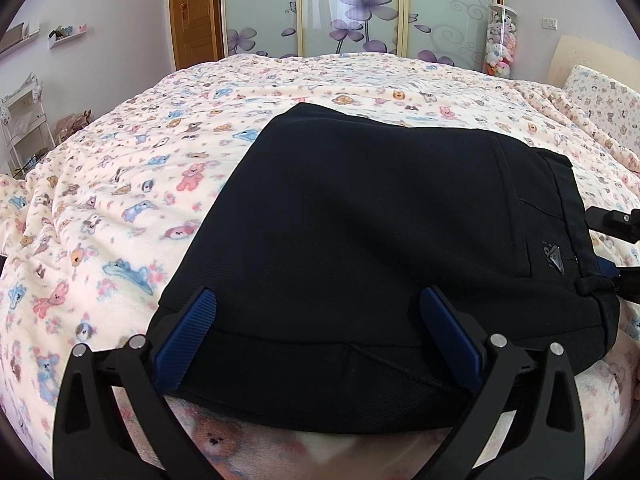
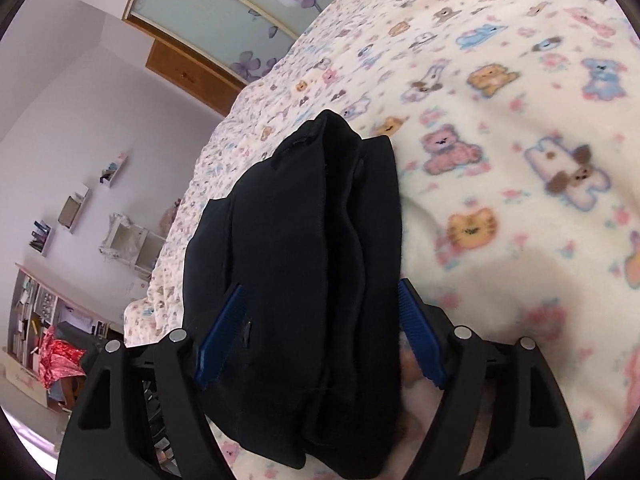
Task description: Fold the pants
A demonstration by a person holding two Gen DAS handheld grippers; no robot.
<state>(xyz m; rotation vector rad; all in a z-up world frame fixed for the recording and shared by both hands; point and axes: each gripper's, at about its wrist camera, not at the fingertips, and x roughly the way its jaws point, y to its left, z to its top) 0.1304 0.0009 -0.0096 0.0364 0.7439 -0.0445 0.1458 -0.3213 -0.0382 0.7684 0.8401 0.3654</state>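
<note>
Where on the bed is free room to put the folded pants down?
The blanket lies bare left of the folded pants, toward the white shelf, and beyond them toward the wardrobe doors. Crowded: the right edge, where the right gripper meets the waistband.
</note>
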